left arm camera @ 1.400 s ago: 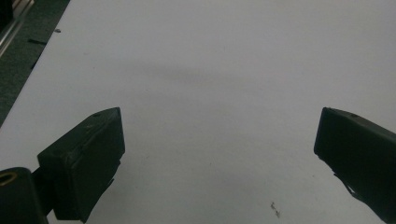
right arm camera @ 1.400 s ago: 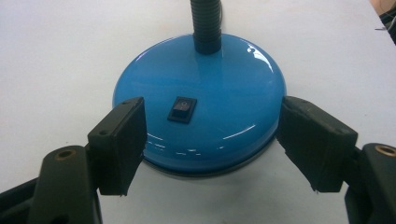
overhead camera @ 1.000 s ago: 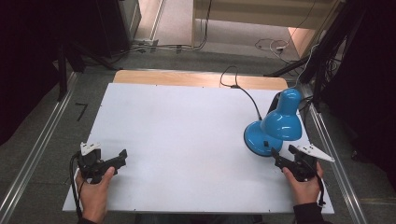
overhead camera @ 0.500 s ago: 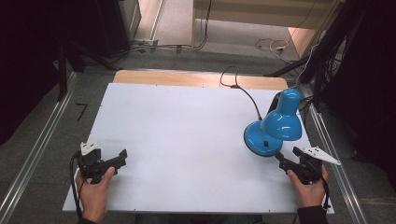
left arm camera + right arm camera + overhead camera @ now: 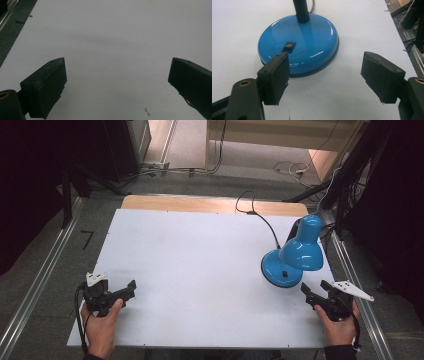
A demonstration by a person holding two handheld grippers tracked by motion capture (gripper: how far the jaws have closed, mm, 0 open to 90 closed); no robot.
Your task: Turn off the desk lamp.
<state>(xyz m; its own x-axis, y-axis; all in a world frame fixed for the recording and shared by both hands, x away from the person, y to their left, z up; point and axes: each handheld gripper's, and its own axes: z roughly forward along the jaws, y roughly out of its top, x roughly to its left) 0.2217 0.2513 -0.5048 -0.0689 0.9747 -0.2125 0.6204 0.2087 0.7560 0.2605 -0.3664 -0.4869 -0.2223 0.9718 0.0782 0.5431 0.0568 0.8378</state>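
A blue desk lamp stands at the right of the white tabletop (image 5: pixel 200 255). Its shade (image 5: pixel 302 250) leans over its round base (image 5: pixel 277 272). In the right gripper view the base (image 5: pixel 312 42) carries a black rocker switch (image 5: pixel 289 47) and a black flexible neck (image 5: pixel 301 10). My right gripper (image 5: pixel 311 296) lies just in front of the base, apart from it, with its jaws open and empty (image 5: pixel 325 62). My left gripper (image 5: pixel 131 287) rests near the table's front left corner. It is open over bare table (image 5: pixel 116 67).
The lamp's black cable (image 5: pixel 260 217) runs from the base to the wooden back edge (image 5: pixel 210 204). Metal rails (image 5: pixel 45 275) flank the table on both sides. Dark frames and loose cables stand to the right of the lamp.
My right gripper has drifted slightly right and toward the near edge, away from the lamp base. The left gripper and the lamp have kept still.
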